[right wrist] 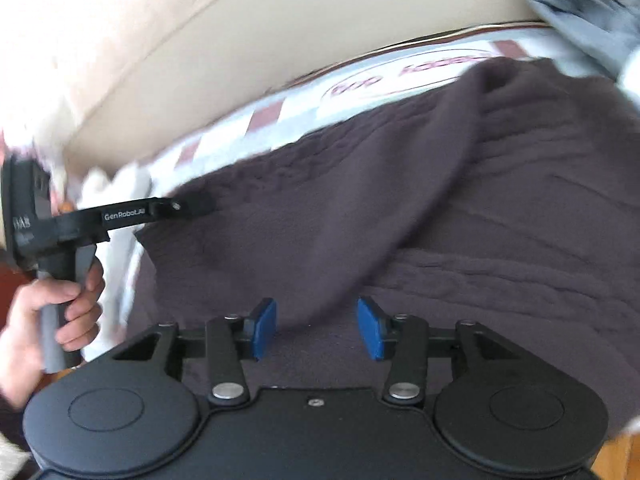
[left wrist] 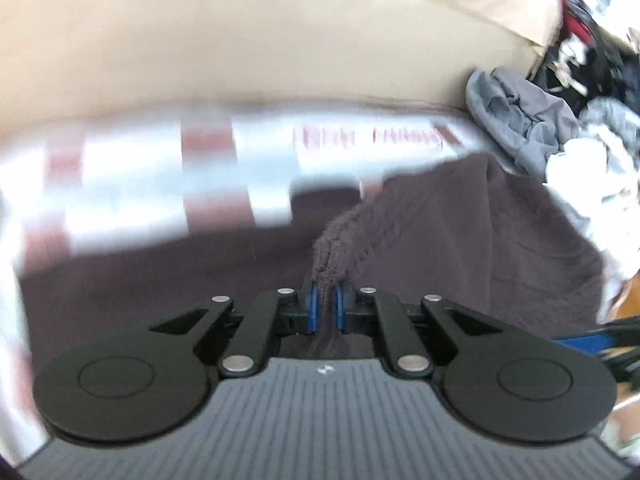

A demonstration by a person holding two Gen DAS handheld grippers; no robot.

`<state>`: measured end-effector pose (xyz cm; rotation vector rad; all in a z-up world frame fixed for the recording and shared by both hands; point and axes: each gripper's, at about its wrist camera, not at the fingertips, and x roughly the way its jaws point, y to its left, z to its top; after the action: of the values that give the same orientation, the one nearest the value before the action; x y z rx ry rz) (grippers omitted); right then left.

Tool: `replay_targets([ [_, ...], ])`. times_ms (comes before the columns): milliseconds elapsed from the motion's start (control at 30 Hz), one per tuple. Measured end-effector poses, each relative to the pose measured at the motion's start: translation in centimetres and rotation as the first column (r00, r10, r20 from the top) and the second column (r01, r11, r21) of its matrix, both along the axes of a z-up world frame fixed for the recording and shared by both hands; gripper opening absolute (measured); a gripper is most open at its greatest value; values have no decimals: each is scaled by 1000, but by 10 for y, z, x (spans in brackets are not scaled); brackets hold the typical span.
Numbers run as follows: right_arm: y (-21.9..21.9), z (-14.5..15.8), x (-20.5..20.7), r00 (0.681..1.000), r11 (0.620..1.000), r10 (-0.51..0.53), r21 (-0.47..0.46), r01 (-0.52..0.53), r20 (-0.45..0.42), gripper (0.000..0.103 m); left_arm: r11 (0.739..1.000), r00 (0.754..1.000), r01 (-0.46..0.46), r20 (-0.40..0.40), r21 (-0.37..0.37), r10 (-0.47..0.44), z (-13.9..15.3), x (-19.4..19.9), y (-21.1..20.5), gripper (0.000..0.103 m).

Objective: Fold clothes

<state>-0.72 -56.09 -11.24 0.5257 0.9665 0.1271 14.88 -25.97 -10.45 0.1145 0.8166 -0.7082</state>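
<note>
In the left wrist view, the left gripper (left wrist: 325,307) is clamped on a bunched ridge of the dark knit garment (left wrist: 460,240), spread over a patterned sheet (left wrist: 160,168). In the right wrist view, the right gripper (right wrist: 316,330) has its jaws apart above the cloth, holding nothing. A fold looks underway; next, the right needs its own pinch.

Beige sofa back (left wrist: 280,40), daylit

The left gripper (left wrist: 325,306) points steeply down, its blue pads pinched on a fold of dark cloth (left wrist: 440,240); the person's left hand (right wrist: 56,308) grips its handle; the right gripper (right wrist: 316,330) tilts down, pads apart, holding nothing.
</note>
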Motion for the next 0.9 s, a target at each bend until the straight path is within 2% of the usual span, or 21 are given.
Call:
replay_targets([
  [100, -22, 16, -18, 999, 998, -51, -26, 51, 3, 51, 999, 989, 37, 146, 10, -38, 46, 2, -14, 8],
  [200, -36, 26, -32, 998, 994, -67, -81, 67, -5, 51, 992, 961, 99, 265, -72, -77, 98, -10, -21, 8],
  [267, -43, 36, -35, 999, 988, -32, -155, 24, -44, 51, 962, 939, 204, 316, -181, -139, 120, -33, -14, 8],
  [300, -47, 41, -36, 998, 981, -21, -195, 8, -61, 52, 932, 931, 271, 313, -242, -189, 122, -48, -10, 8],
  [367, -56, 55, -35, 997, 961, -29, -277, 9, -68, 52, 894, 923, 356, 252, -270, -292, 107, -68, -8, 8],
  [400, -66, 61, -36, 998, 967, -38, -254, 23, -52, 52, 897, 920, 372, 221, -239, -323, 89, -79, -7, 8],
  [467, -90, 66, -33, 997, 992, -71, -103, 68, -28, 52, 897, 912, 405, 156, -176, -381, 52, -101, -4, 8],
  [567, -114, 56, -17, 992, 985, -125, 113, 128, -28, 56, 901, 908, 420, 42, -109, -418, -2, -122, 13, 8],
  [600, -119, 50, -9, 990, 976, -140, 163, 143, -32, 56, 913, 917, 397, 4, -91, -398, -19, -124, 22, 7],
  [700, -125, 27, 22, 985, 964, -164, 202, 170, -48, 57, 945, 945, 316, -54, -85, -322, -51, -121, 40, 7],
  [800, -133, -2, 55, 980, 960, -195, 194, 200, -49, 57, 962, 966, 229, -87, -147, -243, -55, -108, 58, 7],
  [867, -141, -20, 71, 963, 948, -264, 170, 268, -48, 57, 964, 972, 186, -106, -188, -208, -56, -99, 65, 7],
  [900, -146, -28, 78, 951, 936, -306, 169, 309, -45, 57, 965, 973, 194, -93, -179, -213, -56, -99, 63, 7],
])
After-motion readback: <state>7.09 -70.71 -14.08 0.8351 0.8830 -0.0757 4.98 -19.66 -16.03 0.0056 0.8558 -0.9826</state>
